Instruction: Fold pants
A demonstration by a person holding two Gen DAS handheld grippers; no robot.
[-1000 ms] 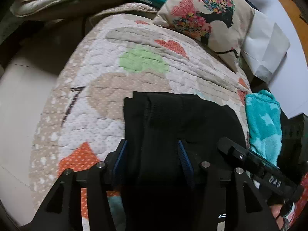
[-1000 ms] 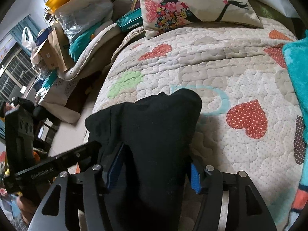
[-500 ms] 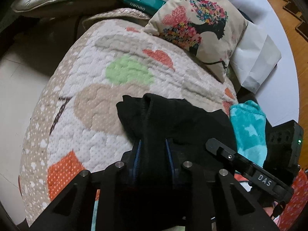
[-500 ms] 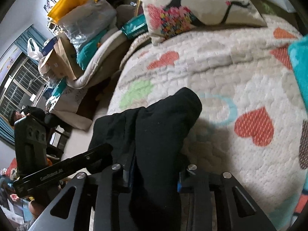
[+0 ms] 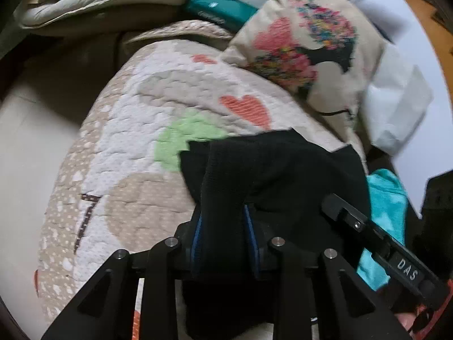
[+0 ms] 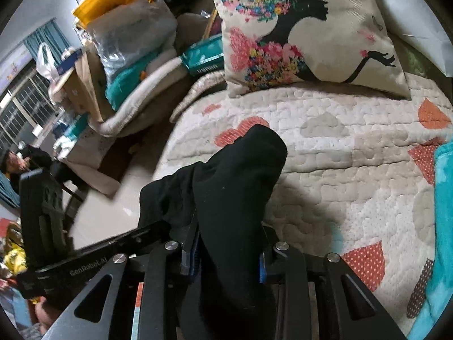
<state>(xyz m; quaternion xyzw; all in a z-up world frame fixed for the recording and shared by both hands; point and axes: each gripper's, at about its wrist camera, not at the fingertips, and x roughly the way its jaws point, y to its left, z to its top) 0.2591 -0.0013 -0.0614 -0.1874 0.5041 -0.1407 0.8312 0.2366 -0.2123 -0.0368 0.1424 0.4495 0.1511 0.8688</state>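
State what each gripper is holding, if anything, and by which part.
Both hold the black pants. The left gripper and right gripper each pinch a bunched fold; which part of the garment cannot be told.

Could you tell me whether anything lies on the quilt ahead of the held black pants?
Nothing visible does. Both the left hand-held gripper and right hand-held gripper clamp the black fabric pants; the heart-patterned quilted bedspread ahead is bare up to the floral silhouette cushion.

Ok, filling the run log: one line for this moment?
step: fold pants | left gripper: shut on black pants | right gripper: shut on black pants | pants: lifted over quilt
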